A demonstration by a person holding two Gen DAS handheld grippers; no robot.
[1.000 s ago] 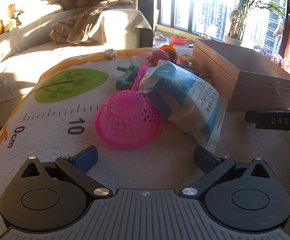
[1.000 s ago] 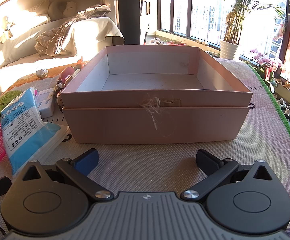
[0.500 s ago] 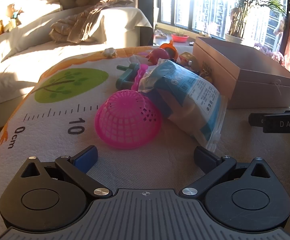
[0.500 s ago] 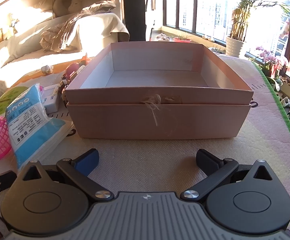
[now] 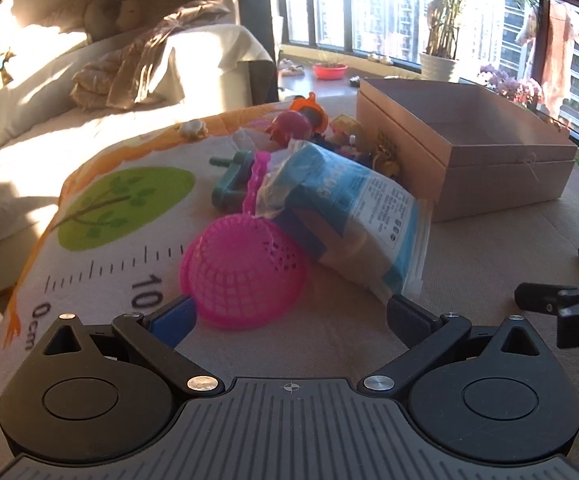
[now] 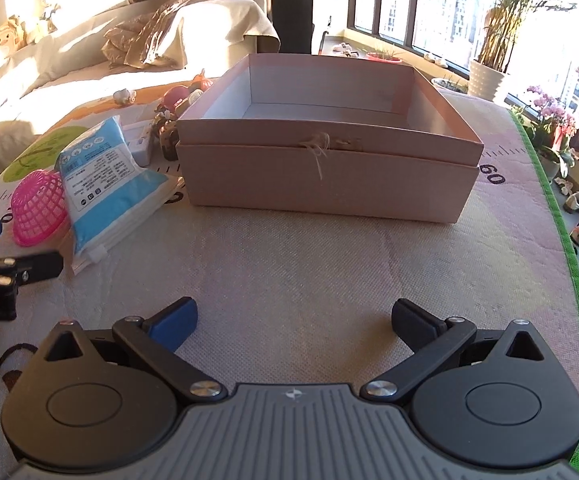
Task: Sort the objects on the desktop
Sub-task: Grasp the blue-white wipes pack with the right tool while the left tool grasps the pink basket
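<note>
An upturned pink mesh basket [image 5: 241, 272] lies on the printed mat, just ahead of my open, empty left gripper [image 5: 289, 316]; its blue left pad [image 5: 173, 318] is nearly at the basket's rim. A blue-and-white plastic bag [image 5: 353, 216] leans on the basket. Behind them lie a teal toy [image 5: 231, 184], a pink round toy [image 5: 291, 128] and small figures. The open pink cardboard box [image 6: 329, 152] stands empty ahead of my open, empty right gripper [image 6: 293, 320]. The basket [image 6: 37, 208] and bag [image 6: 105, 176] show at the left of the right wrist view.
The mat [image 5: 101, 208] has a green tree and ruler print. A bed with a blanket [image 5: 141, 68] is behind left. Windows and potted plants [image 6: 489, 68] are behind right. The table's right edge has a green border [image 6: 569, 248]. The right gripper's tip [image 5: 553, 300] shows at right.
My left gripper has moved forward to the pink basket. My right gripper has pulled back and risen, so the box looks farther and the left gripper has come into its view.
</note>
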